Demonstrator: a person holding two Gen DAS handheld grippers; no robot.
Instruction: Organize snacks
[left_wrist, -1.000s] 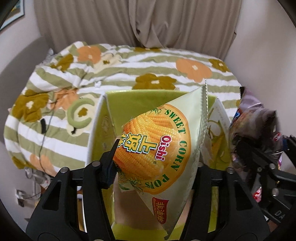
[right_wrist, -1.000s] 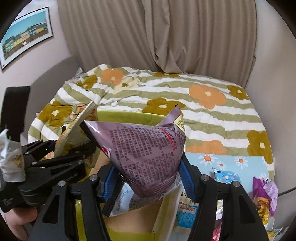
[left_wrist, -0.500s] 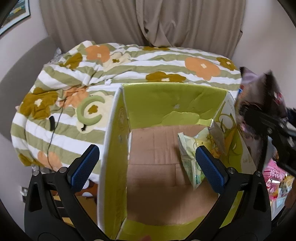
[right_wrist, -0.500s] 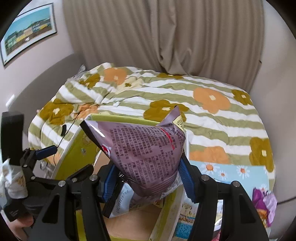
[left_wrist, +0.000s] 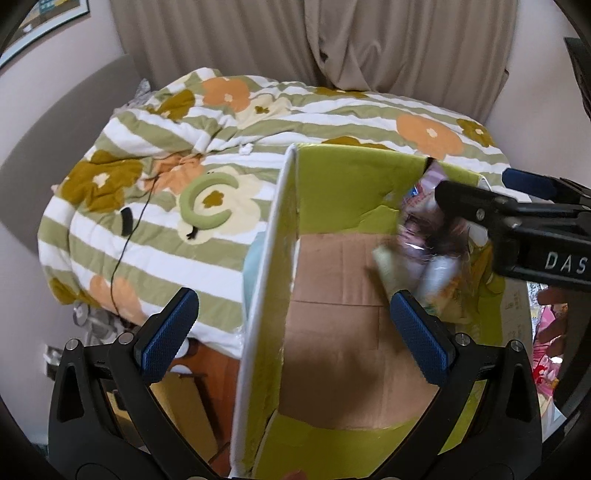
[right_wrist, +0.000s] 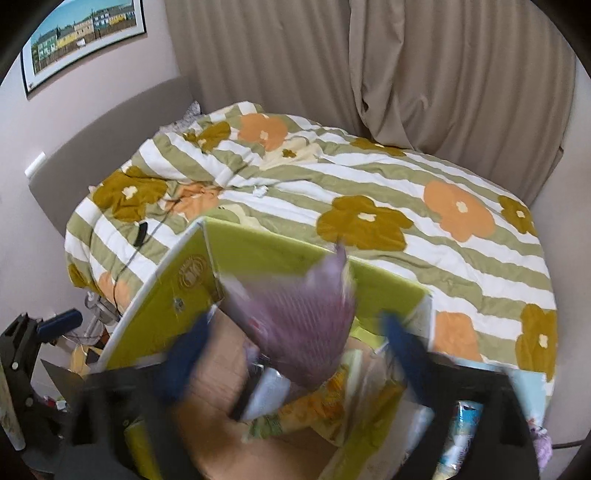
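A green cardboard box (left_wrist: 266, 258) stands open against the bed, and also shows in the right wrist view (right_wrist: 177, 295). My left gripper (left_wrist: 291, 332) is open and empty, straddling the box's left wall. My right gripper (right_wrist: 295, 354) is open over the box, its fingers blurred. The purple snack bag (right_wrist: 299, 325) is between the spread fingers, blurred, dropping into the box; it shows in the left wrist view (left_wrist: 428, 225) at the box's right side. The yellow corn-pops bag (right_wrist: 317, 406) lies in the box below it.
A bed with a green-striped floral quilt (right_wrist: 369, 192) lies behind the box. More snack packets (right_wrist: 458, 435) lie to the right of the box. A black cable (left_wrist: 125, 243) trails over the quilt. Curtains (right_wrist: 406, 74) hang at the back.
The left gripper released the corn-pops bag into the box and opened, then shifted left. The right gripper moved over the box and opened, and the purple bag is falling in.
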